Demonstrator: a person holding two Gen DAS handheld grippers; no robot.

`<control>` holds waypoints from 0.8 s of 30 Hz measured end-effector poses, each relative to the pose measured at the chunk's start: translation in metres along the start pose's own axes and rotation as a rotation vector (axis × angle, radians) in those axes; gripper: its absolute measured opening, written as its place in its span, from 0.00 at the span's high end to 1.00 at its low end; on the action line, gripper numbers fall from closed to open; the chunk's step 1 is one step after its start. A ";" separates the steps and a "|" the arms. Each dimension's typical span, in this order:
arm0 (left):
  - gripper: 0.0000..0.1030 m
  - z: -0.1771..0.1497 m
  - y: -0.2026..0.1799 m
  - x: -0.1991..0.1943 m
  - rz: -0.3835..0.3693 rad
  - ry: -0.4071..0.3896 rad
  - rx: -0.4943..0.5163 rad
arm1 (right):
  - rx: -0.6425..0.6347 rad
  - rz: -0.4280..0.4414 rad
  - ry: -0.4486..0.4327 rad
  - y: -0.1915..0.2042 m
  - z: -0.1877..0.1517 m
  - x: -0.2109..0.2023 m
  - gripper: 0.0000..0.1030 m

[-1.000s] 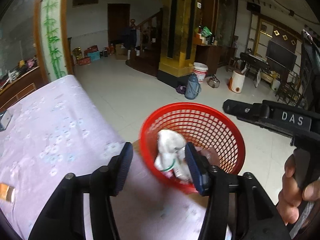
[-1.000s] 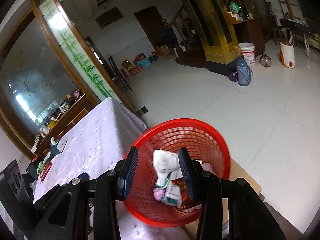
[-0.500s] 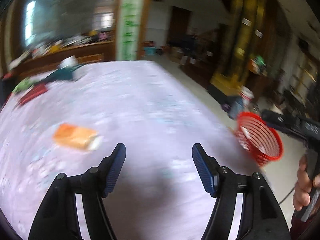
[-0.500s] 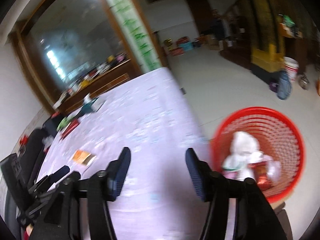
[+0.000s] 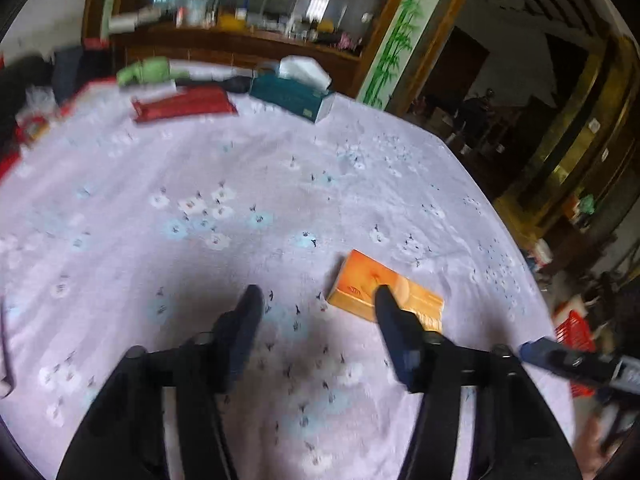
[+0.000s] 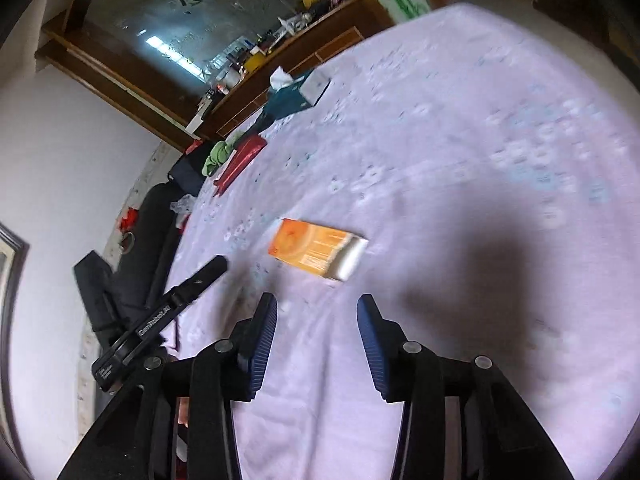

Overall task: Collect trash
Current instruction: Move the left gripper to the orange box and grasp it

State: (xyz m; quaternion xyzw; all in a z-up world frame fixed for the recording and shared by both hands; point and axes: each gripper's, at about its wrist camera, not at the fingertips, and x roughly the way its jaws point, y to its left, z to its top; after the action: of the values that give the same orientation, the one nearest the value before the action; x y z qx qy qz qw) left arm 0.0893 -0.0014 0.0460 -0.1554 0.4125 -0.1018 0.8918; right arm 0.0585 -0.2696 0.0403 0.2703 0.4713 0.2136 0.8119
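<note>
Both tongs (image 5: 316, 300) (image 6: 316, 308) gape above the orange box (image 6: 316, 252).

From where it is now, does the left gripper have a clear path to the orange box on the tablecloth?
Probably yes. The left gripper is open just short of the orange box, which lies flat and alone on the tablecloth. The box sits toward its right finger, so a small shift right looks needed.

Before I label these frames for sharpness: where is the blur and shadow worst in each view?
Left wrist view: motion blur smears the left gripper and the far clutter; the orange box stays readable; a shadow darkens the tablecloth under the fingers. Right wrist view: the cloth's right side is smeared, and a broad dark shadow lies right of the right gripper.
</note>
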 end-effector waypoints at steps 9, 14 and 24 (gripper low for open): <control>0.56 0.019 -0.005 0.052 -0.142 0.129 -0.029 | 0.097 0.012 0.041 -0.016 0.022 0.051 0.64; 0.58 0.015 -0.006 0.071 -0.208 0.169 -0.040 | 0.169 0.099 0.070 -0.031 0.026 0.069 0.72; 0.70 0.000 -0.025 0.061 -0.231 0.168 -0.004 | 0.185 0.176 0.038 -0.027 0.018 0.057 0.86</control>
State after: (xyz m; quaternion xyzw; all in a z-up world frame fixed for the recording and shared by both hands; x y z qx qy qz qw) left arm 0.1270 -0.0429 0.0126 -0.1947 0.4652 -0.2156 0.8362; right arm 0.1036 -0.2601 -0.0061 0.3801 0.4788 0.2447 0.7526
